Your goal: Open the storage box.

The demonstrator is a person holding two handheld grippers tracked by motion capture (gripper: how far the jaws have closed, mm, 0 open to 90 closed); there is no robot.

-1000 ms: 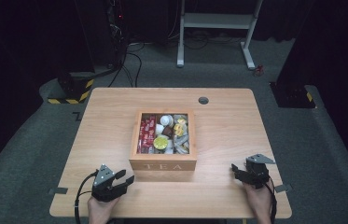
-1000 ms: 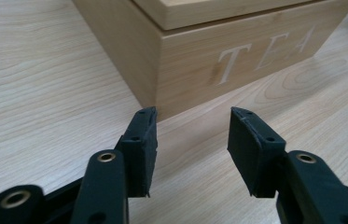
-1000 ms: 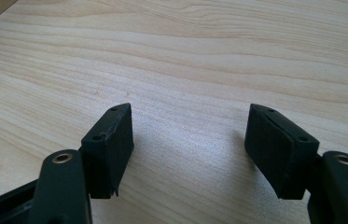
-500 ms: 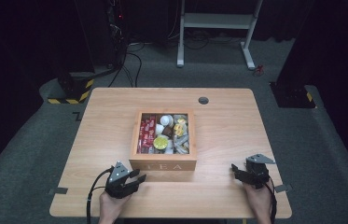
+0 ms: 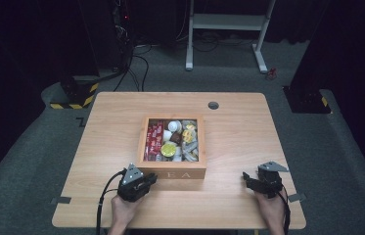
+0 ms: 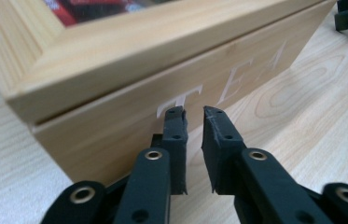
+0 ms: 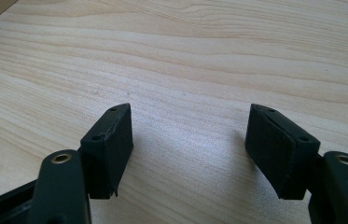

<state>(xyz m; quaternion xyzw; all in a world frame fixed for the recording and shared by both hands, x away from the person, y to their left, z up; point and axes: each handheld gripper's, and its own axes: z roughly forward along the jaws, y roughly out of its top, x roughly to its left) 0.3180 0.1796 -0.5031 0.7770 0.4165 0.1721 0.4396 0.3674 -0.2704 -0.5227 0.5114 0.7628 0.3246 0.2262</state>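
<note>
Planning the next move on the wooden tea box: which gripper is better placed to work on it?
Left. The left gripper sits at the tea box front, jaws nearly shut; the right gripper rests apart, open.

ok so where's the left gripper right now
In the high view the left gripper sits at the table's near left, its nearly closed jaws pointing at the front wall of the wooden tea box.
</note>
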